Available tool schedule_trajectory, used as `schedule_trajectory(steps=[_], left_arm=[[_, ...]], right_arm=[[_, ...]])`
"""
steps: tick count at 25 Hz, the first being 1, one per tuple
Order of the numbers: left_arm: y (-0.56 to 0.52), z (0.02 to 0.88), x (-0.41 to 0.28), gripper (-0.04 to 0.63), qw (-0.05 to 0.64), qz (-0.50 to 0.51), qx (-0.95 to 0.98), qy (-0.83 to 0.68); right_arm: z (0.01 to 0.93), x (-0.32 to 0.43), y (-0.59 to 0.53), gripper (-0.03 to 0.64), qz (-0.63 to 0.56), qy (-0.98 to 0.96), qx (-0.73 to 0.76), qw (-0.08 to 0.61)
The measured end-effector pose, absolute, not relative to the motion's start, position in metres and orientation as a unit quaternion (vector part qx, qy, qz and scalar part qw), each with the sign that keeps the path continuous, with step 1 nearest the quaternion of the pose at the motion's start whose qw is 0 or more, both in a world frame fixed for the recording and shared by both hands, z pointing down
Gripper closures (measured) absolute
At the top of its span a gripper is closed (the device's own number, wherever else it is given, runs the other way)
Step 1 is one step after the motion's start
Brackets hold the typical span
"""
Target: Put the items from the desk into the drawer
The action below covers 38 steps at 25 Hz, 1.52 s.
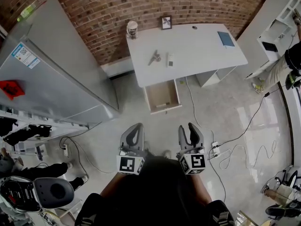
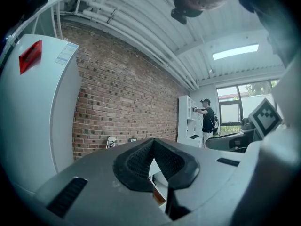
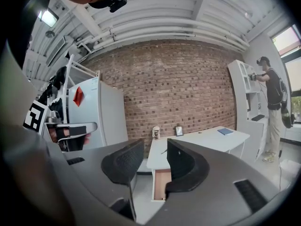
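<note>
left gripper (image 2: 153, 142): jaws closed tip to tip, nothing between them. right gripper (image 3: 155, 149): jaws apart, empty, with the open drawer (image 3: 161, 182) visible through the gap. both are held low in front of the body, well apart from the white desk (image 1: 202, 53). the drawer stands open under the desk's left end as the head view shows it; contents too small to tell. on the desk: a small grey tool (image 1: 154, 57), a small white piece (image 1: 170, 60) just beside it, a blue book (image 1: 225, 39) near the right end, and a jar (image 1: 132, 29) and picture frame (image 1: 166, 22) by the brick wall. judgement: tool and white piece are probably light and stiff, so pinch across the middle. book is thin and flat, so take it by an edge. jar may be breakable, so grip round its body. labels: stickers on the fridge (image 1: 56, 79), too small to read.
</note>
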<state>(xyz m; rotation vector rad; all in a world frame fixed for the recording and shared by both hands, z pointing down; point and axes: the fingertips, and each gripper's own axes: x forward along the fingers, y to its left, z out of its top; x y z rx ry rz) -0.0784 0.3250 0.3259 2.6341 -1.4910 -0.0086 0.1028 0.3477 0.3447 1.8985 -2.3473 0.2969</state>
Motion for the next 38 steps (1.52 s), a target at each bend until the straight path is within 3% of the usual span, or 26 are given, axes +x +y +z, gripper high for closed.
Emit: schedule_trajectory(steps=[21, 32, 38], left_arm=[[0.296, 0.362, -0.135, 0.594, 0.094, 0.000, 0.872, -0.479], [0.228, 0.376, -0.116, 0.594, 0.096, 0.027, 0.867, -0.488], [0.171, 0.348, -0.082, 0.594, 0.052, 0.014, 0.869, -0.491]], right_arm=[[0.362, 0.052, 0.316, 0.494, 0.114, -0.755, 0.640, 0.082], [0.381, 0.065, 0.230, 0.494, 0.120, -0.765, 0.628, 0.076], [0.387, 0.087, 0.164, 0.494, 0.123, -0.778, 0.612, 0.077]])
